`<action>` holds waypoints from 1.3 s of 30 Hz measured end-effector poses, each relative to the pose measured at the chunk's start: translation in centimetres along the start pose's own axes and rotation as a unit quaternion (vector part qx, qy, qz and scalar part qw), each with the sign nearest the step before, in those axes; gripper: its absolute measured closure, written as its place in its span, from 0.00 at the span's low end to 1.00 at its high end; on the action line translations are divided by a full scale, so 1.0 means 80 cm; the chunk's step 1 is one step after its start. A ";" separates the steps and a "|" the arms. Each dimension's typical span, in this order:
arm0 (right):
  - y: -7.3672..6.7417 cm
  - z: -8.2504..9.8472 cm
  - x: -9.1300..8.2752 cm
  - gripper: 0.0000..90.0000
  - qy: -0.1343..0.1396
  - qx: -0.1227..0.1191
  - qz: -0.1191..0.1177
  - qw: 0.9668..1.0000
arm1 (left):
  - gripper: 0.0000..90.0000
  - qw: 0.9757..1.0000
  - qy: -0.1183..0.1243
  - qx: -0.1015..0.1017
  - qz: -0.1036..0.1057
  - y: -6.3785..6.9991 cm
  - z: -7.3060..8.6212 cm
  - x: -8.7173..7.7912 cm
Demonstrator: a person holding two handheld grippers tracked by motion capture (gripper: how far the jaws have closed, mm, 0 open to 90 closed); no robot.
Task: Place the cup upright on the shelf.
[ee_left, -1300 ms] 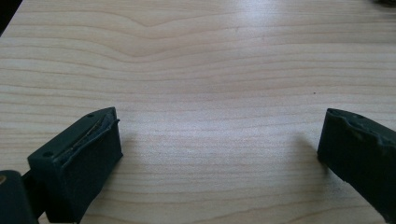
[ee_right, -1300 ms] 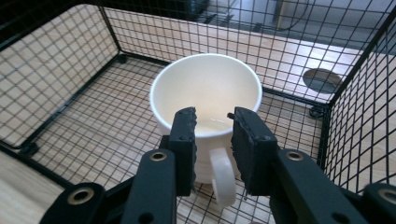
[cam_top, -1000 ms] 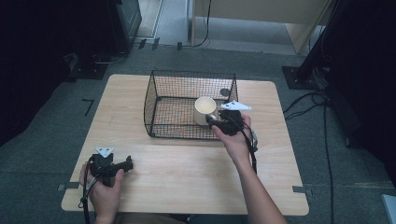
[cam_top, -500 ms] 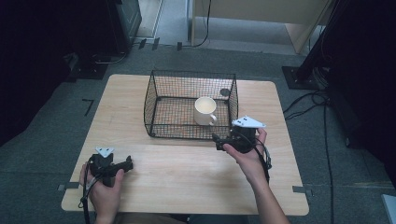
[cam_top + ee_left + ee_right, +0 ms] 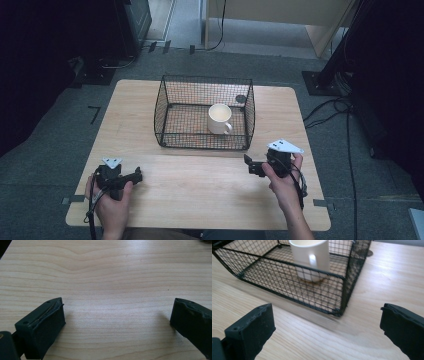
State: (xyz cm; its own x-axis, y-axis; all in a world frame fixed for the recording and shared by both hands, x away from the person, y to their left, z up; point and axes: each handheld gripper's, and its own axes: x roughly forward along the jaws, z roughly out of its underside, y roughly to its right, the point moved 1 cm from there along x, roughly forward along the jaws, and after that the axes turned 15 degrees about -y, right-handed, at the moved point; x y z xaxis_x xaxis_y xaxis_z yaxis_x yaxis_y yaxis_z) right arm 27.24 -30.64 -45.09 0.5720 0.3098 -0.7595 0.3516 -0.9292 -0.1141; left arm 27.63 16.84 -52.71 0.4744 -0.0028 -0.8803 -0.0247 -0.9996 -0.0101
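Both grippers stand apart with nothing between the jaws: left gripper low over the wooden table near left, right gripper near right, just outside the black wire basket. White mug sits upright inside basket, right half, handle toward near right.

Grey carpet floor, wood table, dark surrounds, cables.

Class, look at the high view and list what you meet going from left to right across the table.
Left gripper → wire basket → white mug → right gripper.
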 end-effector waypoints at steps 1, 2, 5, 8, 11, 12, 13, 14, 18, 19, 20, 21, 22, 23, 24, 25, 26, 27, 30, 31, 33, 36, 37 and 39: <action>0.000 0.000 0.000 0.00 0.000 0.000 0.000 1.000 | 0.00 1.000 0.000 0.000 0.000 0.000 0.000 0.000; 0.007 0.008 0.000 0.00 -0.001 0.007 0.006 1.000 | 0.00 1.000 0.000 0.000 0.000 0.000 0.000 0.000; 0.017 0.018 -0.001 0.00 -0.006 0.017 0.012 1.000 | 0.00 1.000 0.000 0.000 0.000 0.000 0.000 0.000; 0.027 0.028 -0.001 0.00 -0.010 0.025 0.019 0.999 | 0.00 1.000 0.000 0.000 0.000 0.000 0.000 0.000; 0.036 0.037 0.000 0.00 -0.015 0.032 0.027 0.999 | 0.00 1.000 0.000 0.000 0.000 0.000 0.000 0.000; 0.039 0.040 0.000 0.00 -0.016 0.034 0.029 0.999 | 0.00 1.000 0.000 0.000 0.000 0.000 0.000 0.000; 0.039 0.040 0.000 0.00 -0.016 0.034 0.029 0.999 | 0.00 1.000 0.000 0.000 0.000 0.000 0.000 0.000; 0.042 0.044 0.001 0.00 -0.018 0.037 0.031 0.999 | 0.00 1.000 0.000 0.000 0.000 0.000 0.000 0.000; 0.052 0.055 0.002 0.00 -0.025 0.045 0.040 0.998 | 0.00 1.000 0.000 0.000 0.000 0.000 0.000 0.000; 0.054 0.058 0.002 0.00 -0.027 0.048 0.042 0.998 | 0.00 1.000 0.000 0.000 0.000 0.000 0.000 0.000; 0.059 0.064 0.002 0.00 -0.029 0.053 0.045 0.997 | 0.00 1.000 0.000 0.000 0.000 0.000 0.000 0.000; 0.062 0.066 0.002 0.00 -0.029 0.055 0.047 0.997 | 0.00 1.000 0.000 0.000 0.000 0.000 0.000 0.000; 0.064 0.069 0.001 0.00 -0.030 0.059 0.048 0.997 | 0.00 1.000 0.000 0.000 0.000 0.000 0.000 0.000; 0.066 0.072 0.001 0.00 -0.031 0.062 0.050 0.996 | 0.00 1.000 0.000 0.000 0.000 0.000 0.000 0.000; 0.066 0.072 0.001 0.00 -0.031 0.062 0.050 0.996 | 0.00 1.000 0.000 0.000 0.000 0.000 0.000 0.000; 0.069 0.075 0.001 0.00 -0.032 0.064 0.053 0.996 | 0.00 1.000 0.000 0.000 0.000 0.000 0.000 0.000; 0.074 0.081 0.001 0.00 -0.035 0.066 0.058 0.996 | 0.00 1.000 0.000 0.000 0.000 0.000 0.000 0.000; 0.074 0.081 0.001 0.00 -0.035 0.066 0.058 0.996 | 0.00 1.000 0.000 0.000 0.000 0.000 0.000 0.000; 0.081 0.090 0.001 0.00 -0.042 0.073 0.063 0.994 | 0.00 1.000 0.000 0.000 0.000 0.000 0.000 0.000; 0.085 0.095 0.000 0.00 -0.045 0.076 0.068 0.994 | 0.00 1.000 0.000 0.000 0.000 0.000 0.000 0.000; 0.090 0.100 -0.001 0.00 -0.048 0.082 0.072 0.993 | 0.00 1.000 0.000 0.000 0.000 0.000 0.000 0.000; 0.095 0.107 0.000 0.00 -0.055 0.085 0.077 0.992 | 0.00 1.000 0.000 0.000 0.000 0.000 0.000 0.000; 0.095 0.107 0.000 0.00 -0.055 0.085 0.077 0.992 | 0.00 1.000 0.000 0.000 0.000 0.000 0.000 0.000; 0.098 0.113 0.001 0.00 -0.062 0.086 0.083 0.991 | 0.00 1.000 0.000 0.000 0.000 0.000 0.000 0.000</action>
State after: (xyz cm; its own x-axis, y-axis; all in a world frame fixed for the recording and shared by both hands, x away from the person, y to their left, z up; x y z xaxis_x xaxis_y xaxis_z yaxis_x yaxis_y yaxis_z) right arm 23.34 -39.71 -51.87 0.5125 0.1323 -0.8484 0.1229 -0.9892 -0.0801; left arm 27.62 16.84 -52.71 0.4742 -0.0028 -0.8804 -0.0247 -0.9996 -0.0101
